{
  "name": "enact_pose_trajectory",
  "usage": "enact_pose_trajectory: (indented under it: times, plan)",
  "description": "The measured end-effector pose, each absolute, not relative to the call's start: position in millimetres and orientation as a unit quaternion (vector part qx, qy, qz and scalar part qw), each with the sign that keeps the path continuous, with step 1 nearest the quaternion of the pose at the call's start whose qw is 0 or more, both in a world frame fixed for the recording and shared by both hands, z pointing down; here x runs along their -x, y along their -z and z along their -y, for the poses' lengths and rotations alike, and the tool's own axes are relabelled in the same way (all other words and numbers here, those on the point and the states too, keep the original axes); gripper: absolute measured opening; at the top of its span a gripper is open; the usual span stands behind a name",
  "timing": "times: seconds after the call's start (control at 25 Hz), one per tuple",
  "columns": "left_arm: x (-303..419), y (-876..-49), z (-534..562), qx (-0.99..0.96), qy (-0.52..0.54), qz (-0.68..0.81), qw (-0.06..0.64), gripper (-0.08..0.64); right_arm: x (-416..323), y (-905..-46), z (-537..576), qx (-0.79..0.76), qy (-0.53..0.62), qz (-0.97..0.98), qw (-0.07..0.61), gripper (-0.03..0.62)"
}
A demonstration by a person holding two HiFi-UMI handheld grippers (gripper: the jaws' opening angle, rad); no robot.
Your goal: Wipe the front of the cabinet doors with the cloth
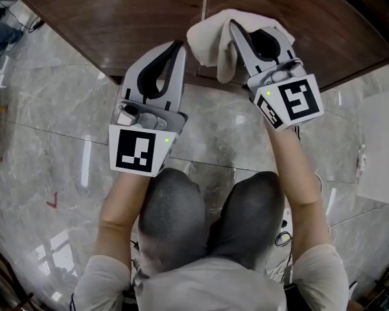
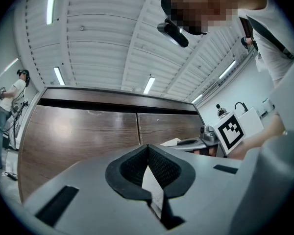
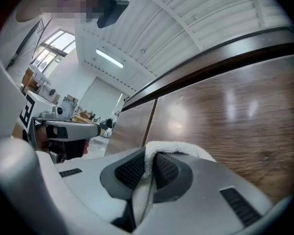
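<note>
In the upper centre of the head view, the right gripper (image 1: 233, 26) is clamping the white terry cloth (image 1: 211, 41) just before the dark brown wooden cabinet doors (image 1: 129, 8). The left gripper (image 1: 179, 44) is resting closed and empty. Wiping is seemingly beginning; next, the cloth needs pressing flat and sweeping across the doors.

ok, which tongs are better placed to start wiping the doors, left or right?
Right, probably. The right tongs are shut on the cloth, close to the cabinet doors. The left tongs are shut on nothing, so they would need the cloth handed over first.
</note>
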State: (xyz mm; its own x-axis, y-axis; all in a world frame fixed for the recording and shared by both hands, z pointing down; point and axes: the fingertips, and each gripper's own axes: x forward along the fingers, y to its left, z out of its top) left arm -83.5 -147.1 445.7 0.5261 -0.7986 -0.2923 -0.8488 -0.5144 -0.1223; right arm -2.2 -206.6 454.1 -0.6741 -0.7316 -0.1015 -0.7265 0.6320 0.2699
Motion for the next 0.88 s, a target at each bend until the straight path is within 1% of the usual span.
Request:
enact_pose_trajectory:
  times: [0.36, 0.88]
  plan:
    - [86, -451, 146, 0.864, -0.081, -0.478, 0.133, 0.017, -18, -452, 206, -0.414, 0.139, 0.899, -0.008, 0.052]
    - [59, -457, 143, 0.87, -0.082, -0.469, 0.128, 0.017, -64, -455, 196, -0.438, 0.138, 0.888, -0.015, 0.052]
